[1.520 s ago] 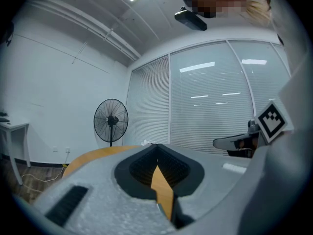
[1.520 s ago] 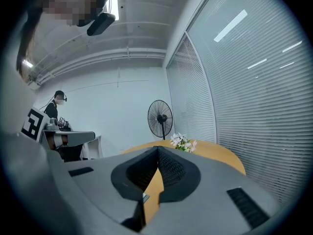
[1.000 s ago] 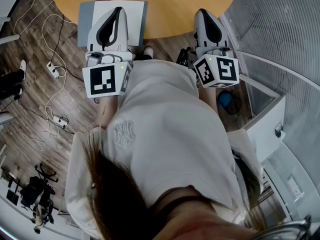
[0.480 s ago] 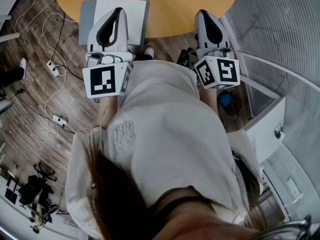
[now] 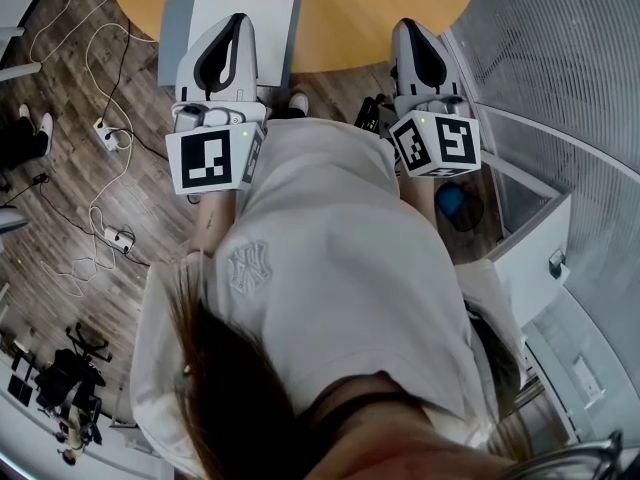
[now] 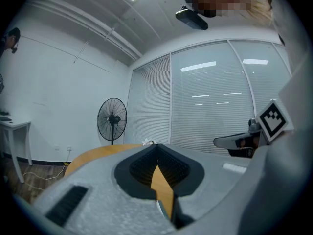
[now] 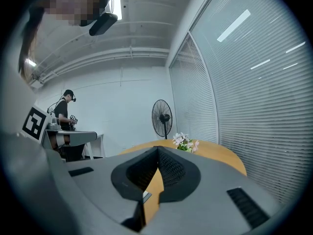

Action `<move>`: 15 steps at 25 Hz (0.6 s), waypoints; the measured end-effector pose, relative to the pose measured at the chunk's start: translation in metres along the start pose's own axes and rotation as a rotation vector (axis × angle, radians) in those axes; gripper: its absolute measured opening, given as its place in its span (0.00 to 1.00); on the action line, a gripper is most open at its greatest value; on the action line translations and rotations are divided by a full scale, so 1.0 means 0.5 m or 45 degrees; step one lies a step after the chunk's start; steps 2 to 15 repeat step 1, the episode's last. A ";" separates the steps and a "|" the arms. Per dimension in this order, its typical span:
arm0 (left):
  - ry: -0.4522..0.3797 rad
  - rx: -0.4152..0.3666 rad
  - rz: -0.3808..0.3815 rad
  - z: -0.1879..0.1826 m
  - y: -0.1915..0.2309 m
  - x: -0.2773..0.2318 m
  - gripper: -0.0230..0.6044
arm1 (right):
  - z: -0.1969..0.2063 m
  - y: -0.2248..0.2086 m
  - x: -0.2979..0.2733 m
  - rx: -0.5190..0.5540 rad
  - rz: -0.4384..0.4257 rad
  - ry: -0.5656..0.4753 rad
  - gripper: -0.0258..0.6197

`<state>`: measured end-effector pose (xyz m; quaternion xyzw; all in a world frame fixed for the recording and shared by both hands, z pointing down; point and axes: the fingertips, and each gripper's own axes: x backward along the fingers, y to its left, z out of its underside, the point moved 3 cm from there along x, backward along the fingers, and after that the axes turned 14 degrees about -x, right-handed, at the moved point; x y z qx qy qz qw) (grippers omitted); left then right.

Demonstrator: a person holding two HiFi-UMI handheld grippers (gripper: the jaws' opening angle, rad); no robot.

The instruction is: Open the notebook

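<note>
The left claw (image 5: 237, 20) is pinched fully together with nothing between its tips. It is held level over the desk (image 5: 380, 8), and the notebook (image 5: 272, 28) lies flat directly beneath and just ahead of it, at the desk's near edge. That placement looks like a line-up: closed tips make a thin wedge, probably meant to slip under the grey cover's edge. No view shows whether the tips touch the notebook.

The right claw (image 5: 405, 26) is also narrowed to nothing and empty. It sits well off to the right of the notebook, over the desk's rim, likely parked so it can pin the book once the cover lifts. The notebook shows grey borders around a white face and appears unopened.
</note>
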<state>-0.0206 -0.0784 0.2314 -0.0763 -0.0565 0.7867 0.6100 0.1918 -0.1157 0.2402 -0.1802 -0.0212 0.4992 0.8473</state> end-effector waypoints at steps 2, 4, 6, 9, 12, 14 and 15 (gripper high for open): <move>0.000 0.002 0.001 -0.001 -0.002 0.001 0.06 | -0.001 -0.001 0.002 0.001 0.000 -0.001 0.04; 0.000 0.002 0.001 -0.001 -0.002 0.001 0.06 | -0.001 -0.001 0.002 0.001 0.000 -0.001 0.04; 0.000 0.002 0.001 -0.001 -0.002 0.001 0.06 | -0.001 -0.001 0.002 0.001 0.000 -0.001 0.04; 0.000 0.002 0.001 -0.001 -0.002 0.001 0.06 | -0.001 -0.001 0.002 0.001 0.000 -0.001 0.04; 0.000 0.002 0.001 -0.001 -0.002 0.001 0.06 | -0.001 -0.001 0.002 0.001 0.000 -0.001 0.04; 0.000 0.002 0.001 -0.001 -0.002 0.001 0.06 | -0.001 -0.001 0.002 0.001 0.000 -0.001 0.04; 0.000 0.002 0.001 -0.001 -0.002 0.001 0.06 | -0.001 -0.001 0.002 0.001 0.000 -0.001 0.04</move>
